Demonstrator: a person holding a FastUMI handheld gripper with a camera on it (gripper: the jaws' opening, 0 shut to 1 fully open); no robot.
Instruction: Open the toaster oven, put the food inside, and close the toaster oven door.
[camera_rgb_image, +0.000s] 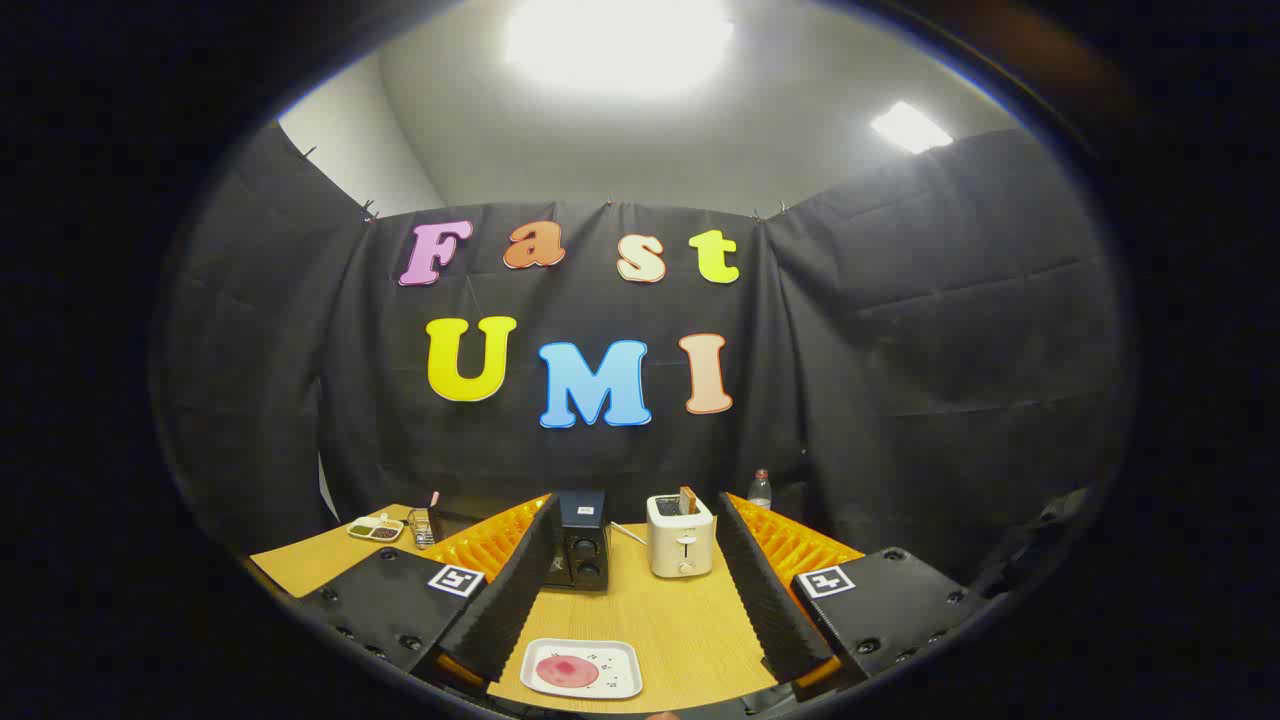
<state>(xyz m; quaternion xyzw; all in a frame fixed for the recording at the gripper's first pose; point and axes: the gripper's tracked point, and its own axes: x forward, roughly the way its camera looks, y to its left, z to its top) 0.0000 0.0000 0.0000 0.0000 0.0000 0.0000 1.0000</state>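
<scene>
My gripper (636, 520) is open, held above the wooden table (680, 630), its two fingers spread wide with nothing between them. Between them near their base lies a white square plate (627, 676) carrying a round pink slice of food (567, 671). Farther ahead, just inside the left finger, stands the black toaster oven (580, 545); its right side with two knobs shows, and its door is partly hidden behind that finger.
A white pop-up toaster (680, 537) with a slice in its slot stands right of the oven. Behind the right finger is a clear bottle (760, 489). At the far left of the table sit a small dish of food (376, 529) and a wire rack (421, 527).
</scene>
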